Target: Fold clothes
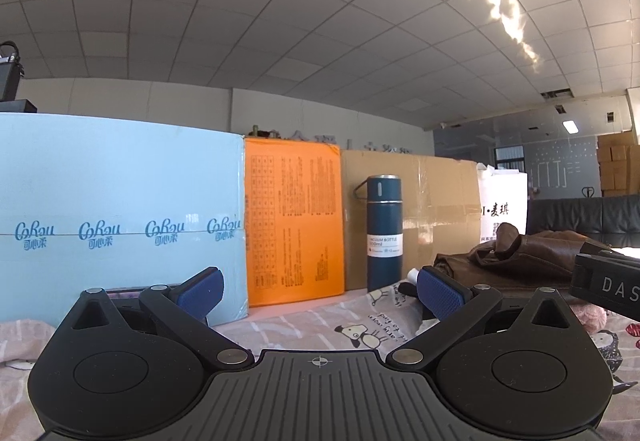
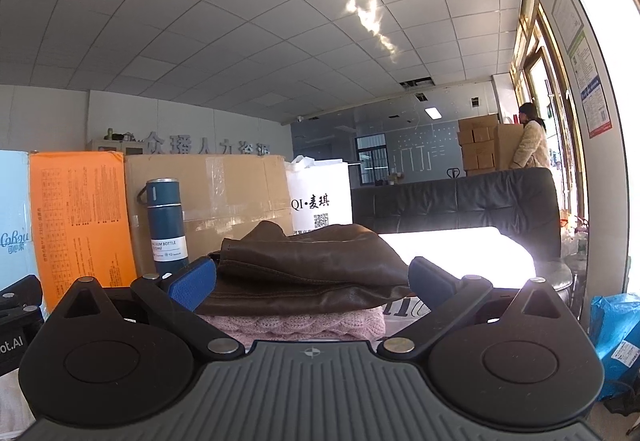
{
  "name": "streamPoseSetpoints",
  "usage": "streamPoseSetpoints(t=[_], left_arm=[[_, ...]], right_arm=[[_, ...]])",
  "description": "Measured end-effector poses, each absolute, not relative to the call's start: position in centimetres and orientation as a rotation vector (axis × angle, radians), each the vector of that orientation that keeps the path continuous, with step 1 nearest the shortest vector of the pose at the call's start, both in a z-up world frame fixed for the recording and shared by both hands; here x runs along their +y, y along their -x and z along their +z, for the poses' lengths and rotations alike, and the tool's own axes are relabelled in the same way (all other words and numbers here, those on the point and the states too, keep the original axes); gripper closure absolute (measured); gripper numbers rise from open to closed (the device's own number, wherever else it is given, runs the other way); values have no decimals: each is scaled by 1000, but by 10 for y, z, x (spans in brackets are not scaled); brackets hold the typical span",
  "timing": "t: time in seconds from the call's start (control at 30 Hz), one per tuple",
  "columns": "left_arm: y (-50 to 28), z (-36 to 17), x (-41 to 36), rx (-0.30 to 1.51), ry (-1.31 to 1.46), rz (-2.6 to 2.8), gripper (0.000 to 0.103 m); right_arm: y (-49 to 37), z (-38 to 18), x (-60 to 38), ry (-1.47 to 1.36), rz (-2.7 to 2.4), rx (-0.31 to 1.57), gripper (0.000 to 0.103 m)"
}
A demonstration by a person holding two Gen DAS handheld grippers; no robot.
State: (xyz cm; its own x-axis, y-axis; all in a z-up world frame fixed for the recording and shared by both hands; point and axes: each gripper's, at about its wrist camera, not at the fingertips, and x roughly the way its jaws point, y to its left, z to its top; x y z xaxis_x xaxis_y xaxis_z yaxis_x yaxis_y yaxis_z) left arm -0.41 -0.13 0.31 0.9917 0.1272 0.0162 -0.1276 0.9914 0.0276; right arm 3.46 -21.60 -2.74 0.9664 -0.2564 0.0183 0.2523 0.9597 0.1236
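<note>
1. Filling the background are four upright packages in a row: one pale blue carton [image 1: 120, 217], one orange box [image 1: 294, 221], one cardboard box [image 1: 436, 209] and one white bag [image 1: 502, 201] (its lettering partly cut off).
2. One printed bedsheet [image 1: 320, 321] covers the lower middle of the left view.
3. Two garments are stacked at centre of the right view: a brown leather jacket [image 2: 304, 265] lies on a pink knitted piece [image 2: 296, 323], whose lower edge is hidden.
4. Two tongs: the left gripper [image 1: 320, 291] and right gripper [image 2: 312, 279] both stand spread wide, holding nothing.
5. One dark blue flask [image 1: 384, 229] stands upright.
</note>
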Motion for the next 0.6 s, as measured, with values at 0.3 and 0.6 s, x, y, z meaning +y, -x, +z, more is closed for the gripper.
streamPoseSetpoints(t=[0.3, 0.6], left_arm=[[4, 2, -2, -11, -31, 126, 0], [2, 2, -3, -7, -33, 121, 0]], right_arm=[[-35, -28, -214, -114, -252, -37, 0], [-34, -28, -216, -131, -241, -34, 0]])
